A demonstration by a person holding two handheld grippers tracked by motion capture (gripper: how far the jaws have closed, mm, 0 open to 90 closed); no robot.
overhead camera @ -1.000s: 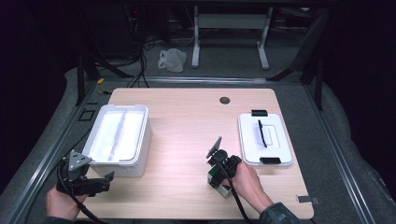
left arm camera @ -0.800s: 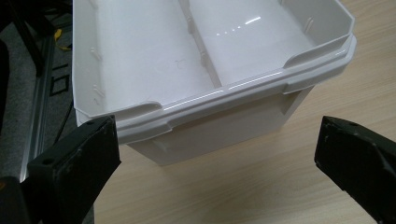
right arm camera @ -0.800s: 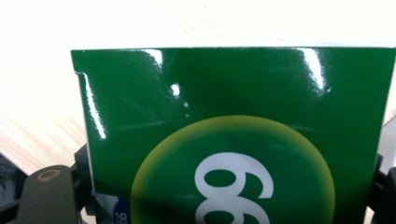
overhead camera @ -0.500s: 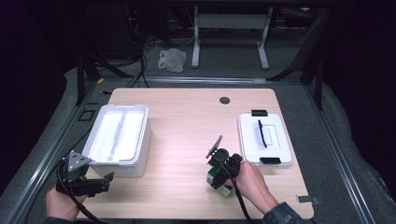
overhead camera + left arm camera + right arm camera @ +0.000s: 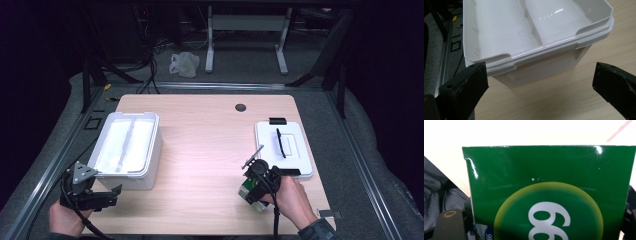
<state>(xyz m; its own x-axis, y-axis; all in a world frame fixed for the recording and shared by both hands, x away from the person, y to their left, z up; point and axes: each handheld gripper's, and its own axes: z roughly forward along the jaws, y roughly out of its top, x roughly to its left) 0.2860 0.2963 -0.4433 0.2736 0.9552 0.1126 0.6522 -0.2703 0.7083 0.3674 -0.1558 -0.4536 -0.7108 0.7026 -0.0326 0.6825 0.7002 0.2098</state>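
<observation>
A glossy green box (image 5: 549, 182) with a yellow circle and white digits sits between the jaws of my right gripper (image 5: 540, 220), which is shut on it. From the high view that gripper (image 5: 252, 192) holds the green box (image 5: 248, 189) just above the table's near right part, close to a white lid (image 5: 282, 147). My left gripper (image 5: 114, 196) is at the near left corner, its jaws open and pointing at a white bin (image 5: 127, 150). In the left gripper view the bin's rim (image 5: 544, 48) lies just beyond the open jaws, and a divider splits its bare inside.
The white lid carries a black handle (image 5: 280, 142) and lies flat near the table's right edge. A round cable hole (image 5: 240, 107) is at the far edge. The wooden table (image 5: 200, 145) has bare room between bin and lid.
My right gripper has risen and shifted a little to the right with the green box in it. The left gripper has stayed where it was.
</observation>
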